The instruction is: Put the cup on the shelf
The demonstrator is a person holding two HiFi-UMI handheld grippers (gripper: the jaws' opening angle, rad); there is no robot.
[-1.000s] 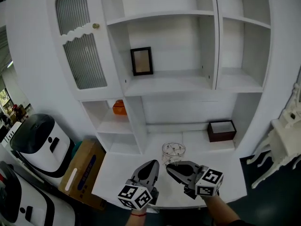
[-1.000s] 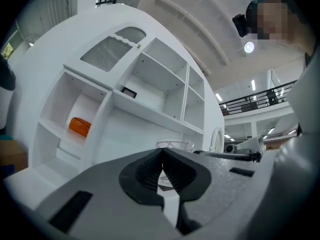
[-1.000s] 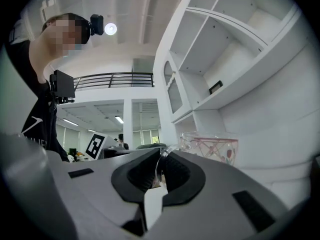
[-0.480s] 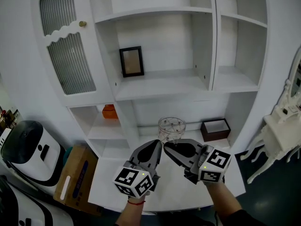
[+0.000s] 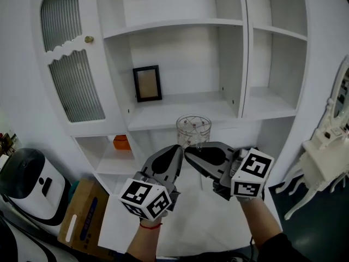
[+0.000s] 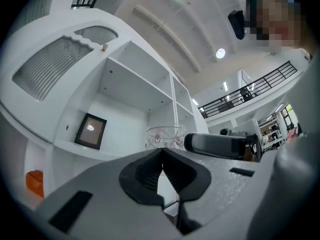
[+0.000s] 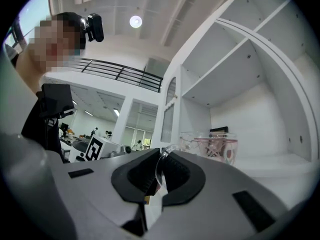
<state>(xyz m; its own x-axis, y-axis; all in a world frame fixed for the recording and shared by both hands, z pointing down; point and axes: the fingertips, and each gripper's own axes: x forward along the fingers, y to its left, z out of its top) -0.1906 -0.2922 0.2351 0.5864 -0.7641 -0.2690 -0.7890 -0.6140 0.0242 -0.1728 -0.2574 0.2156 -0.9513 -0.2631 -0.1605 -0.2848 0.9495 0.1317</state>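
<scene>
1. Glass, clear with a reddish pattern on its wall, the cup [image 5: 193,129] hung in the air in front of the white shelf unit. It was about level with the front edge of the shelf [image 5: 180,107] that carried the picture frame [image 5: 147,83], and it rested on no board.
2. Your right claw [image 5: 188,153] was pinching the cup's thin clear handle [image 7: 159,166]. In the right gripper view the handle curved down between the two dark pads, and the bowl sat just beyond the tips.
3. Your left claw [image 5: 175,150] was pressed together with nothing in it; the left gripper view showed its pads meeting at the tip. It lay just left of the right claw, pointing the same way, with its tip near the cup's base. You could not tell from any view whether it touched the glass.
4. The dark picture frame stood upright against the back wall on the left part of that shelf, apart from the cup.
5. An orange object [image 5: 120,142] sat in the small lower compartment at the left.
6. Far left and higher up was a cabinet door [image 5: 71,64] of ribbed glass with a small brass knob [image 5: 88,39].
7. Below your hands lay the white table [image 5: 191,233]. Left of it were a cardboard box [image 5: 82,217] and a white-and-black appliance [image 5: 27,184], and at the right edge a piece of white carved furniture [image 5: 327,157].
</scene>
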